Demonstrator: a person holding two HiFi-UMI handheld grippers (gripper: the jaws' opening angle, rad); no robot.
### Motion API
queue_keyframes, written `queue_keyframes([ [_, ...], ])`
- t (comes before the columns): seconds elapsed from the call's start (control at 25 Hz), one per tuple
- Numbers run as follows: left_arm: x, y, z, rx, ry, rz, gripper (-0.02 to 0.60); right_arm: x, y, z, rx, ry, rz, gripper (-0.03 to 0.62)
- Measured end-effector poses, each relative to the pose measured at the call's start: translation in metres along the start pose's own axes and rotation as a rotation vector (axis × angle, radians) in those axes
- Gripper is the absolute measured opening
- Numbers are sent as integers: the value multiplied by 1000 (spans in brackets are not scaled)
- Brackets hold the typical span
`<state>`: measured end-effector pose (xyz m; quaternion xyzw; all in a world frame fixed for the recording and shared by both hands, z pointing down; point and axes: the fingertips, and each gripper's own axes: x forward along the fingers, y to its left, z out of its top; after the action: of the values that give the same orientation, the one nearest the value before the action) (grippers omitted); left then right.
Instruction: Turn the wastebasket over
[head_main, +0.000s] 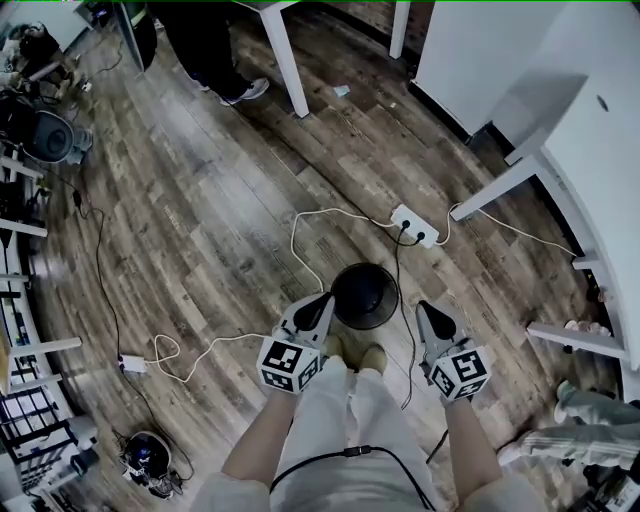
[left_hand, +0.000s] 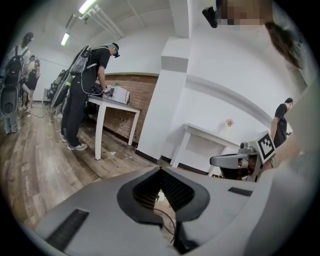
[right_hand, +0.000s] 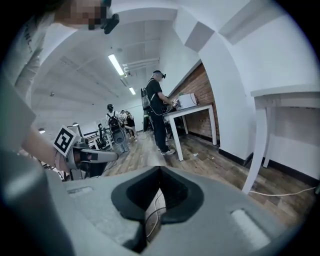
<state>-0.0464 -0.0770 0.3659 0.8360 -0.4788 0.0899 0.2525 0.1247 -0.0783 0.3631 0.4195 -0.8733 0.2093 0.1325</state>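
Note:
The black round wastebasket (head_main: 365, 295) stands on the wooden floor just ahead of the person's feet, seen from straight above. My left gripper (head_main: 322, 300) hangs at its left side and my right gripper (head_main: 425, 312) at its right, both raised above it and apart from it. In the left gripper view the jaws (left_hand: 161, 170) are shut with nothing between them. The right gripper's jaws (right_hand: 160, 170) are likewise shut and empty. Each gripper view shows the other gripper off to the side, the right one (left_hand: 250, 156) and the left one (right_hand: 82, 154). The wastebasket is hidden in both gripper views.
A white power strip (head_main: 415, 225) with white and black cables lies just beyond the wastebasket. White table legs (head_main: 285, 60) stand farther off, with a person (left_hand: 82, 95) at that table. White furniture (head_main: 520, 175) fills the right side, equipment (head_main: 45, 135) the left.

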Motion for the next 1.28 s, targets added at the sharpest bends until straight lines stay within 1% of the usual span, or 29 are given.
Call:
queue_keyframes([
  [0.12,-13,-6,23,4,-32,2,-2,-9,6,25,-12,-26,-12,0],
  [0.28,-31,-13,54,16,-65,12,-2,-20,16,58,-32,-57,-5,-2],
  [0.56,-68,-17,117,71,-143,43,-2,-44,35,114,-66,-114,-9,0],
  [0.68,-84,-22,145,74,-187,48,-2,-55,44,135,-65,-132,-10,0],
  [0.88,-105,-32,182,101,-230,44,-2,-72,65,165,-54,-161,2,0],
  [1.08,-128,-49,222,144,-287,25,-2,-91,87,196,-75,-194,28,0],
  [1.28,-142,-68,264,176,-372,19,-2,-109,85,232,-64,-259,14,0],
])
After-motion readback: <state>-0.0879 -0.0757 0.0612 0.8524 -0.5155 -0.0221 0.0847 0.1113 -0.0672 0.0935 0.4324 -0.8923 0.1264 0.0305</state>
